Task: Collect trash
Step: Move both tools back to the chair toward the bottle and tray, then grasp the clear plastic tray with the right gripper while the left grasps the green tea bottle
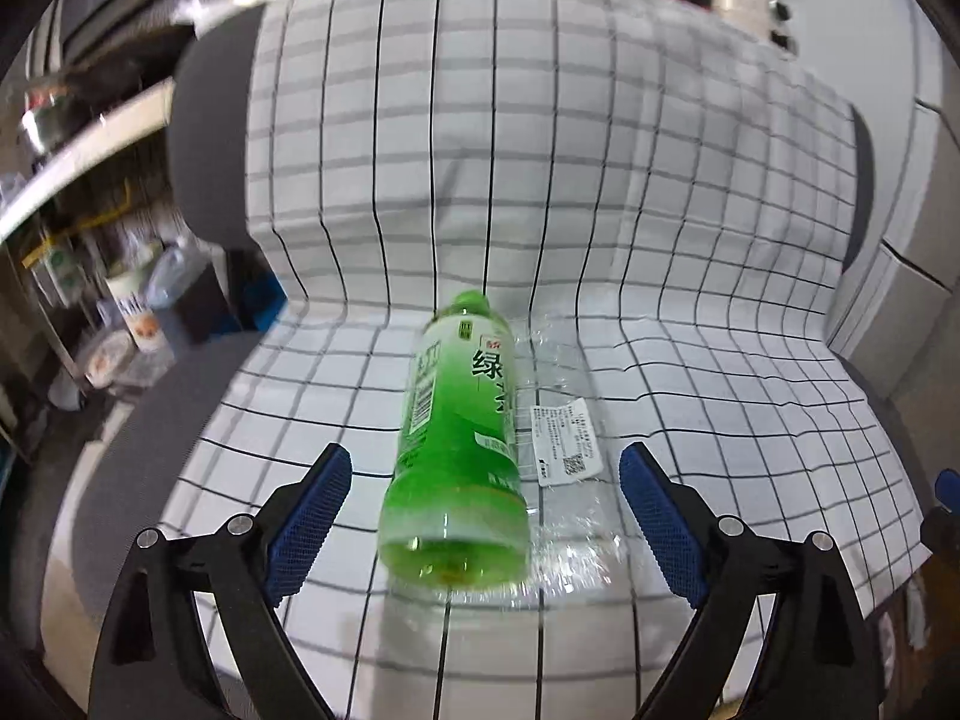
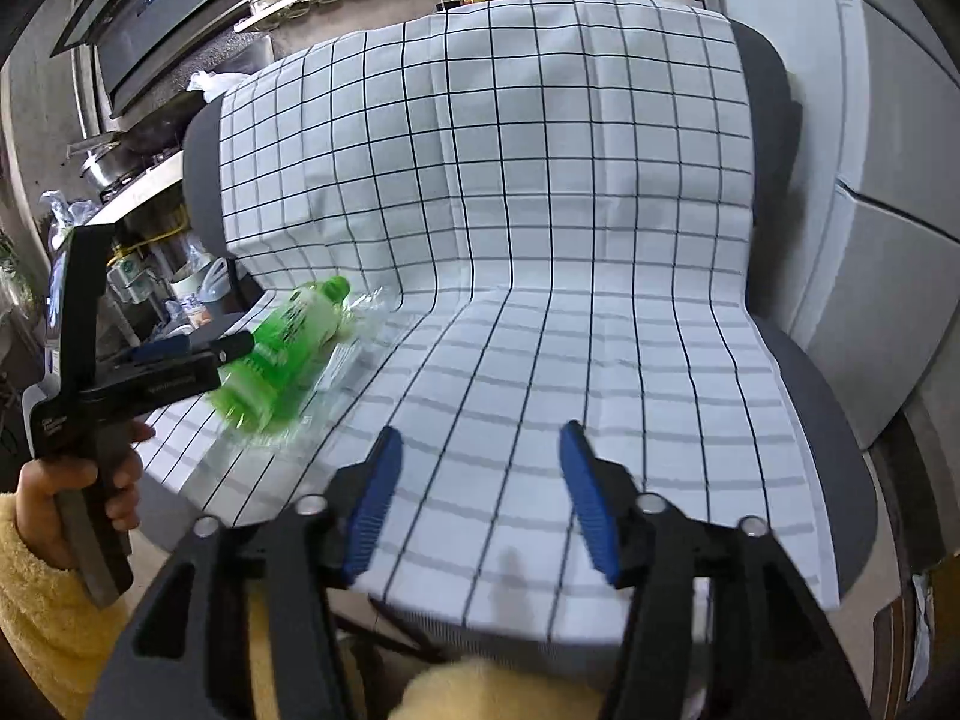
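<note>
Bottle (image 1: 459, 450) dead ahead of my left gripper (image 1: 485, 510), a green tea bottle lying on its side on the checked cloth (image 1: 660, 210) that covers the chair (image 1: 204, 138), cap toward the backrest, base toward me. My left jaws are spread wide, one blue pad either side of the bottle's base, neither touching it as far as I can tell. Just to its right lies a clear plastic wrapper (image 1: 564, 438) with a white label, partly under the bottle, I think. So I judge this the approach for the first grab: next I need to push in a little, so the pads flank the body, then squeeze without crushing it or snagging the film.

Over on the right, my right gripper (image 2: 477, 498) hovers above bare cloth (image 2: 600, 180), jaws open too, holding nothing. From there I see the bottle (image 2: 288, 348) far to the left, beside my left gripper (image 2: 180, 360).
</note>
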